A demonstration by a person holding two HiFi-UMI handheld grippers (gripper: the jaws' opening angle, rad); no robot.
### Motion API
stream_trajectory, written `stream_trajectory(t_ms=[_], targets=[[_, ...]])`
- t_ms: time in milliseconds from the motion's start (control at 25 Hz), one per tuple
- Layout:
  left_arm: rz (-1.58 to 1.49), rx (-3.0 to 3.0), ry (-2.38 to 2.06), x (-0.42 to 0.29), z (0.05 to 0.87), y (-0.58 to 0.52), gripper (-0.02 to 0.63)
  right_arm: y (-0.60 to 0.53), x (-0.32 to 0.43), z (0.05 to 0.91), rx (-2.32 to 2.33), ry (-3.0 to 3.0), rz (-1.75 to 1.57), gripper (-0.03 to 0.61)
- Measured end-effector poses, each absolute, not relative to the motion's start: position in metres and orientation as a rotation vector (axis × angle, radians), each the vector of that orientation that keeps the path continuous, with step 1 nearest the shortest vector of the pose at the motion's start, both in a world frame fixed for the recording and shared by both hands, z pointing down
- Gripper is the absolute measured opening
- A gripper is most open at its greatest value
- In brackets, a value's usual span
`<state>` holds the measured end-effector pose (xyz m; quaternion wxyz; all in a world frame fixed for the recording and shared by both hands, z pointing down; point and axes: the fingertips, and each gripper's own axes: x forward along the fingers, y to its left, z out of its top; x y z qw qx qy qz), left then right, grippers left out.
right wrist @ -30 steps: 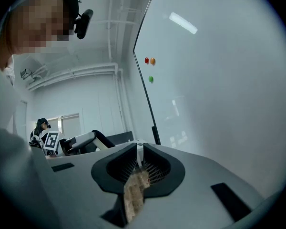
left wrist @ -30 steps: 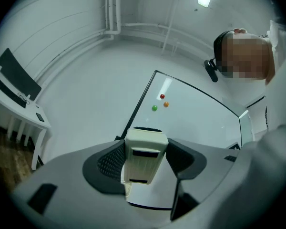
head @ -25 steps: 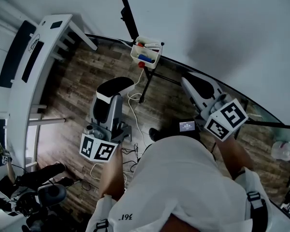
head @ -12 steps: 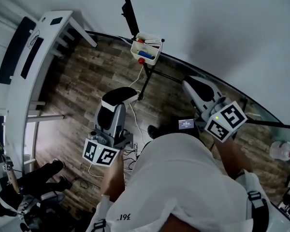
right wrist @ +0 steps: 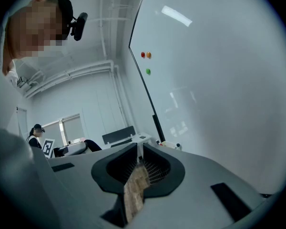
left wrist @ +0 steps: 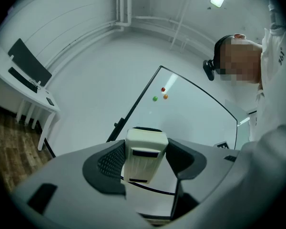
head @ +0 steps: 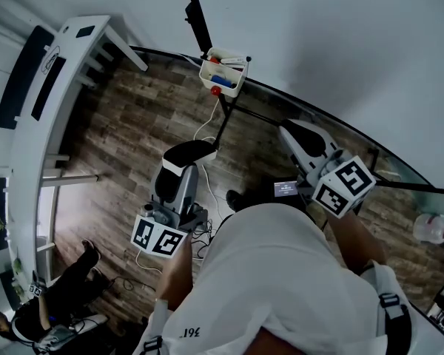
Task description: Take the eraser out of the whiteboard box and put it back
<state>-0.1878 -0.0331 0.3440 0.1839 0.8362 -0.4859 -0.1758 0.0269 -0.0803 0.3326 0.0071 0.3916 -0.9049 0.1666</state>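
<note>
The eraser (head: 189, 152), white with a black felt top, sits between the jaws of my left gripper (head: 180, 167), which is shut on it. In the left gripper view the eraser (left wrist: 144, 156) stands upright between the ribbed pads, with the whiteboard behind it. The white whiteboard box (head: 207, 80) hangs at the board's lower edge, well beyond the eraser, and holds markers and a blue item. My right gripper (head: 290, 130) hovers off to the right near the board. Its jaws (right wrist: 139, 157) meet at the tips with nothing in them.
The whiteboard (head: 340, 43) fills the upper right, on a black stand (head: 220, 128) with a white cable (head: 205, 145) trailing on the wood floor. A white desk (head: 52, 87) stands at left. A plastic bottle (head: 433, 230) lies far right. A person (head: 52, 309) sits at bottom left.
My left gripper has drawn back and down from the box with the eraser in it. The right gripper has sunk slightly. The person at bottom left has shifted.
</note>
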Motion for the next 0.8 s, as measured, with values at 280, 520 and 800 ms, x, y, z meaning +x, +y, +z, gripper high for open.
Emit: stream_trajectory(t_ms=[280,520,800], targets=[[-0.479,2.344,-1.378,-0.187,0.35,-0.033,0.273,-0.08,0.031,0.339,1.23,-2.824,0.551,0.057],[-0.474,2.321,-1.396,-0.186,0.354,-0.039,0.273,-0.084,0.033,0.344,1.21,-2.819,0.569,0.057],[-0.463,2.365,-1.422,-0.187,0.341,-0.074,0.272,-0.091,0.047,0.343,1.237,-2.813,0.569,0.057]])
